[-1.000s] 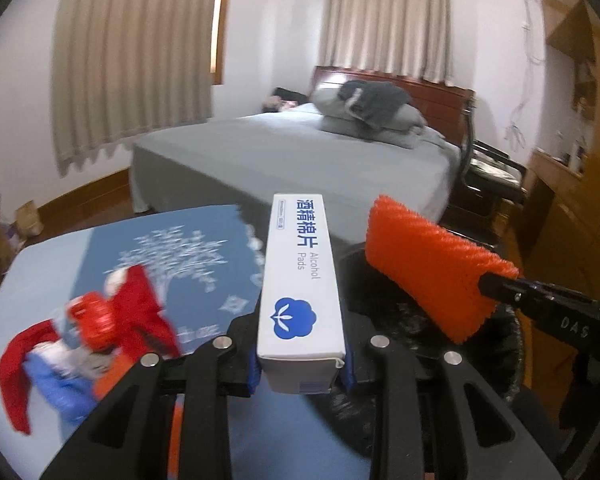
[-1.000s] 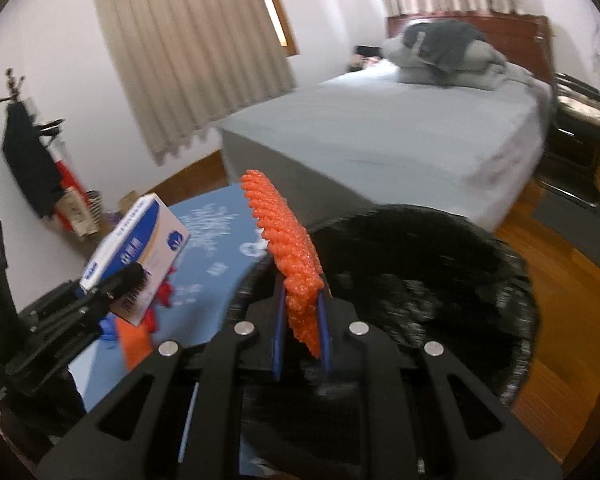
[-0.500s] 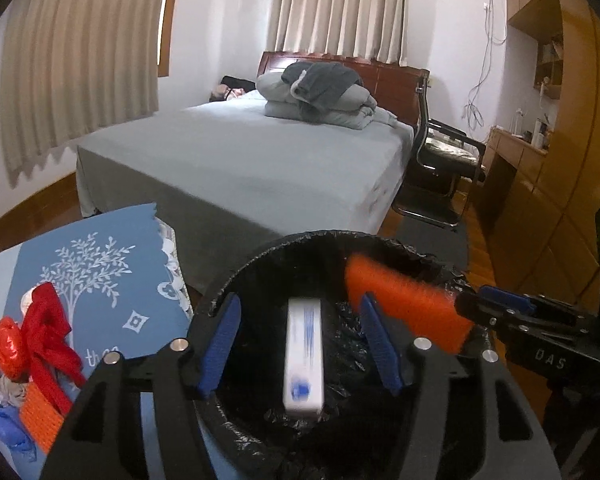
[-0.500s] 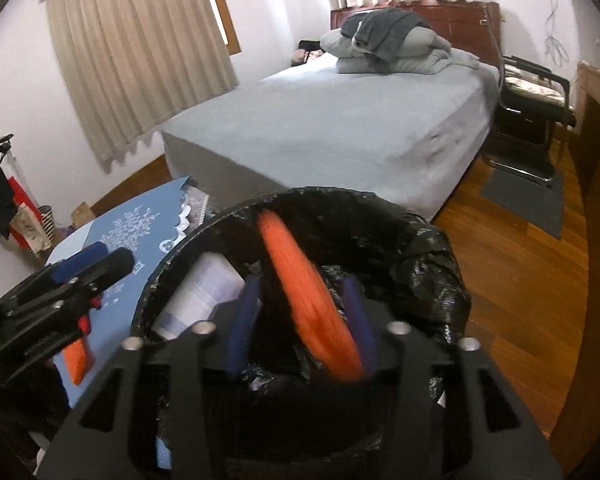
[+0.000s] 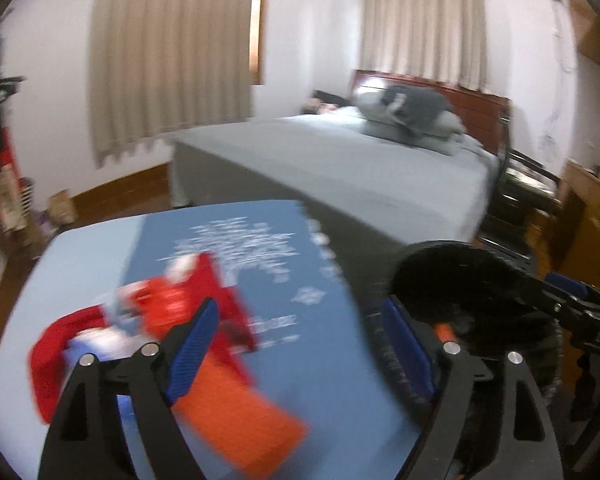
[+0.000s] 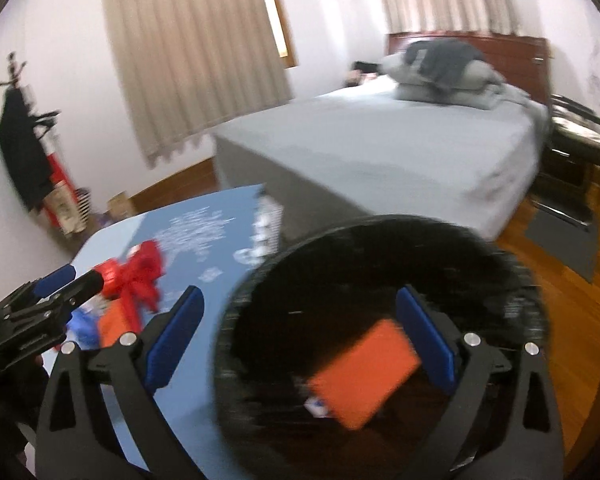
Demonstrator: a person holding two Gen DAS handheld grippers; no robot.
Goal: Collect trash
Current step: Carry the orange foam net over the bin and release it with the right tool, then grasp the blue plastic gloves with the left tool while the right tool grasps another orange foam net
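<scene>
My left gripper (image 5: 300,348) hangs over the blue-clothed table (image 5: 320,360), its jaws opening with nothing between them. Just under its left finger lies a heap of trash: red wrapping (image 5: 160,300), a flat orange piece (image 5: 236,412) and some blue and white scraps. My right gripper (image 6: 302,340) is above the black-lined bin (image 6: 512,280), jaws opening wide and holding nothing. Inside the bin lie the orange pad (image 6: 364,372) and a corner of the white box (image 6: 318,404). Both views are blurred by motion.
The bin (image 5: 472,292) stands against the table's right edge. A grey bed (image 6: 380,148) is beyond it, with a black chair (image 6: 572,140) and wooden floor (image 6: 580,320) on the right. A coat rack (image 6: 20,140) and bags stand by the left wall.
The left gripper let the white box fall into the bin and swung back left over the table. The right gripper opened and the orange pad dropped into the bin.
</scene>
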